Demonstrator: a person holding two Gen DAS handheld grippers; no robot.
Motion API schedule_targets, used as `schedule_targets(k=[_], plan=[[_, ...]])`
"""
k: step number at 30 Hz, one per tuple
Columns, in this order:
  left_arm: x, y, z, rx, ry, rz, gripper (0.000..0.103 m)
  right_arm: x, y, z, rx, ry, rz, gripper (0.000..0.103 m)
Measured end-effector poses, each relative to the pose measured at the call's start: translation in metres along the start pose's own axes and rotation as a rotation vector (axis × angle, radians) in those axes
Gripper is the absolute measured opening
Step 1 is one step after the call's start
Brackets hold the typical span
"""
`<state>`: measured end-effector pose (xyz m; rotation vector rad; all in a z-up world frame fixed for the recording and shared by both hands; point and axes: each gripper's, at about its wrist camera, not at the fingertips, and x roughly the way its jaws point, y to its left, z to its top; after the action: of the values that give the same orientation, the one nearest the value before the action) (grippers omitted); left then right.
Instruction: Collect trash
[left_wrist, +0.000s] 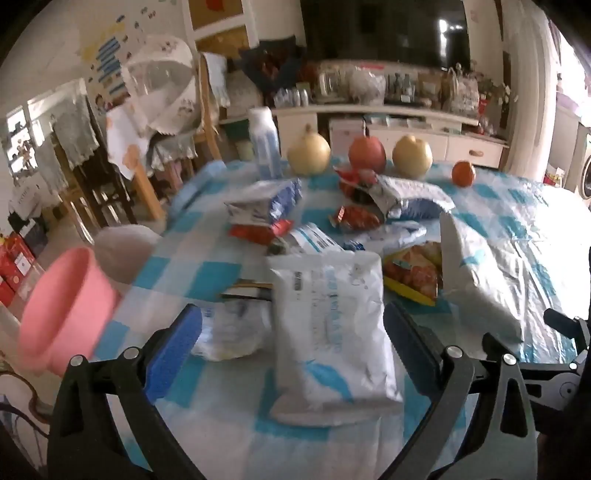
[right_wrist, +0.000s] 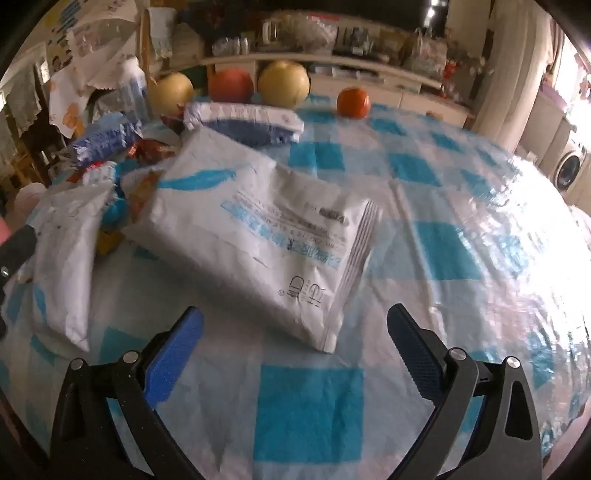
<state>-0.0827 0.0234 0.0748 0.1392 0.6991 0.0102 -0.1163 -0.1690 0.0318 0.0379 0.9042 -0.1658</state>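
Wrappers and bags lie in a heap on a table with a blue-and-white checked cloth (right_wrist: 310, 410). In the left wrist view my left gripper (left_wrist: 291, 339) is open, its blue pads either side of a white wet-wipe pack (left_wrist: 332, 328). Behind it lie a crumpled white bag (left_wrist: 232, 328), a red and yellow snack wrapper (left_wrist: 413, 273) and red wrappers (left_wrist: 356, 218). In the right wrist view my right gripper (right_wrist: 293, 339) is open just in front of a large white bag with blue print (right_wrist: 258, 236). A second white pack (right_wrist: 62, 258) lies to its left.
A pink bin (left_wrist: 66, 310) stands off the table's left edge. A white bottle (left_wrist: 264, 142), two yellow fruits (left_wrist: 308, 153), a red fruit (left_wrist: 365, 151) and an orange (left_wrist: 463, 173) line the far edge. Chairs (left_wrist: 110, 177) stand at the left.
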Motion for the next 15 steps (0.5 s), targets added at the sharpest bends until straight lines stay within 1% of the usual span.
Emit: schedule_targets(k=[5,8,15], plan=[[-0.036,0.03,0.003,-0.018,-0.049,0.013,0.099,-0.035,0.005,-0.006,-0.002,-0.087,-0.007,0.098],[-0.059,0.045,0.001,-0.028,-0.083,0.026,0.099,-0.059,0.017,-0.013,-0.035,-0.133,-0.014,0.098],[-0.107,0.084,-0.004,-0.052,-0.156,0.073,0.099,-0.103,0.043,-0.033,-0.082,-0.192,0.001,0.098]])
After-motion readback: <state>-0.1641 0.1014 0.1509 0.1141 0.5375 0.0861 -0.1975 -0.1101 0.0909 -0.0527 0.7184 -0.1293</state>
